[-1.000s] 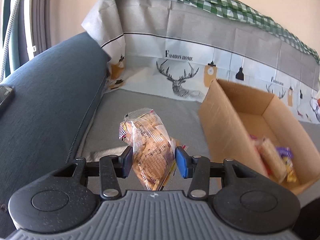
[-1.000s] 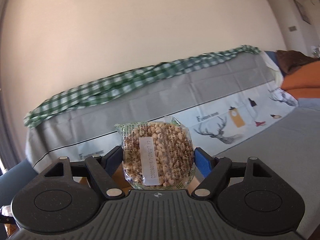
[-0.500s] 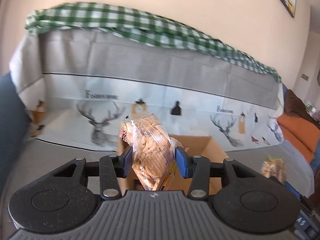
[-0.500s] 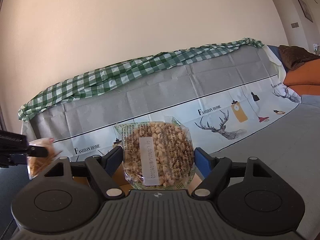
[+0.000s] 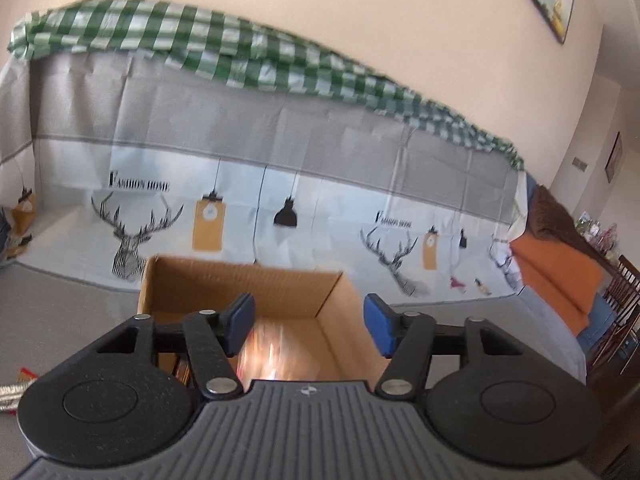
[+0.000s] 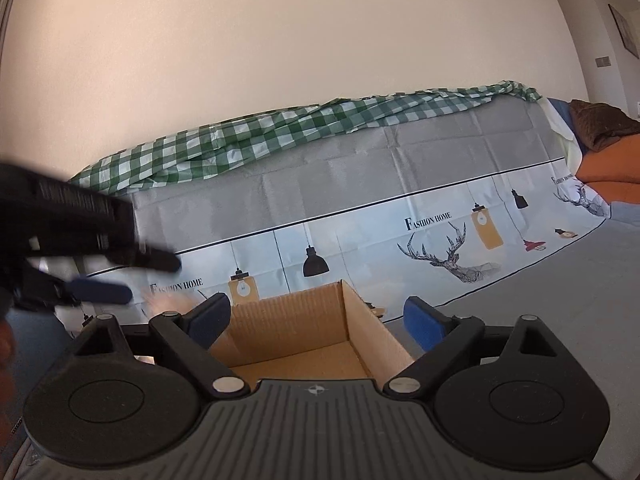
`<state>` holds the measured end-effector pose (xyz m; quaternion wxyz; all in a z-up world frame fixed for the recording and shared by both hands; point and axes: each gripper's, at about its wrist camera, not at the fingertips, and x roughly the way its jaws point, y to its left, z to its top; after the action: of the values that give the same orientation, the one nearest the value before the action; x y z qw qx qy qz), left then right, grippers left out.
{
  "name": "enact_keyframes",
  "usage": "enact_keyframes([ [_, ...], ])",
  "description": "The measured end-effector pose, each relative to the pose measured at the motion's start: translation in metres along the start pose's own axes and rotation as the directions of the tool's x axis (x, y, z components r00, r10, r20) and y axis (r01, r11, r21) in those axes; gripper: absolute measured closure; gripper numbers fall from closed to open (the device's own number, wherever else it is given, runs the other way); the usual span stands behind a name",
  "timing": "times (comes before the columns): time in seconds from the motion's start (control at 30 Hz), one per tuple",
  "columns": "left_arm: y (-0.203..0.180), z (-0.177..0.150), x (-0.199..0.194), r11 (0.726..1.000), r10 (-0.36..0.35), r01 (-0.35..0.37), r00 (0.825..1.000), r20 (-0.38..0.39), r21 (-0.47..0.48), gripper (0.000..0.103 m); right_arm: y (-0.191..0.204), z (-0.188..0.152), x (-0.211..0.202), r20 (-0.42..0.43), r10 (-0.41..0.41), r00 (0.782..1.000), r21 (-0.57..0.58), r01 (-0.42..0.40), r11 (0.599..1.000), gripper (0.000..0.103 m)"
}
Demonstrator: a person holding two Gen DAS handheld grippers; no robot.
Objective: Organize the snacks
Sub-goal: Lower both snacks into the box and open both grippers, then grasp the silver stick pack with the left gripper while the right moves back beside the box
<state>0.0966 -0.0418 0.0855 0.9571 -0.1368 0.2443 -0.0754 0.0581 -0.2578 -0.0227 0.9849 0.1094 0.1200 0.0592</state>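
Note:
An open cardboard box point(image 5: 240, 270) stands on the grey sofa seat, right below both grippers. My left gripper point(image 5: 310, 322) hangs over it, its jaws opening with nothing between the blue pads. Under them a blurred orange snack packet point(image 5: 267, 354) is dropping inside the box. My right gripper point(image 6: 318, 322) is above the same box point(image 6: 298, 318), its jaws opening and empty too; the peanut packet is out of sight. In the right wrist view the left gripper point(image 6: 136, 276) shows blurred at the left edge.
A grey printed cloth point(image 5: 320, 184) covers the sofa back, with a green checked cloth point(image 5: 240, 56) along the top. Orange cushions point(image 5: 556, 268) lie to the right, wooden chairs point(image 5: 624, 300) beyond them. A red and silver wrapper point(image 5: 16, 384) lies on the seat, left of the box.
Both grippers have let go: the cracker packet has left the left jaws and falls into the box, the peanut packet is gone from the right jaws. The left gripper swung right, over the box.

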Motion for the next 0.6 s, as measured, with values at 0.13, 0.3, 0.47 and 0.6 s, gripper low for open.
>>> enact_keyframes([
  [0.13, -0.016, 0.016, -0.024, 1.000, -0.008, 0.008, 0.999, 0.049, 0.011, 0.033, 0.001, 0.000, 0.000, -0.005, -0.008, 1.000, -0.001, 0.008, 1.000, 0.009],
  [0.3, -0.017, 0.008, -0.050, 0.998, -0.006, 0.000, 0.996, 0.086, 0.068, 0.034, 0.008, -0.001, 0.001, -0.012, -0.007, 1.000, -0.029, 0.006, 1.000, 0.009],
  [0.47, 0.018, -0.023, -0.067, 0.987, -0.077, 0.071, 0.996, 0.041, 0.143, 0.055, 0.012, -0.003, -0.004, -0.011, 0.006, 1.000, -0.055, -0.006, 0.998, 0.012],
  [0.6, 0.070, -0.059, -0.071, 0.964, -0.086, 0.084, 0.996, -0.005, 0.254, 0.070, 0.009, -0.003, -0.010, -0.019, 0.044, 0.999, -0.037, -0.045, 0.998, 0.039],
])
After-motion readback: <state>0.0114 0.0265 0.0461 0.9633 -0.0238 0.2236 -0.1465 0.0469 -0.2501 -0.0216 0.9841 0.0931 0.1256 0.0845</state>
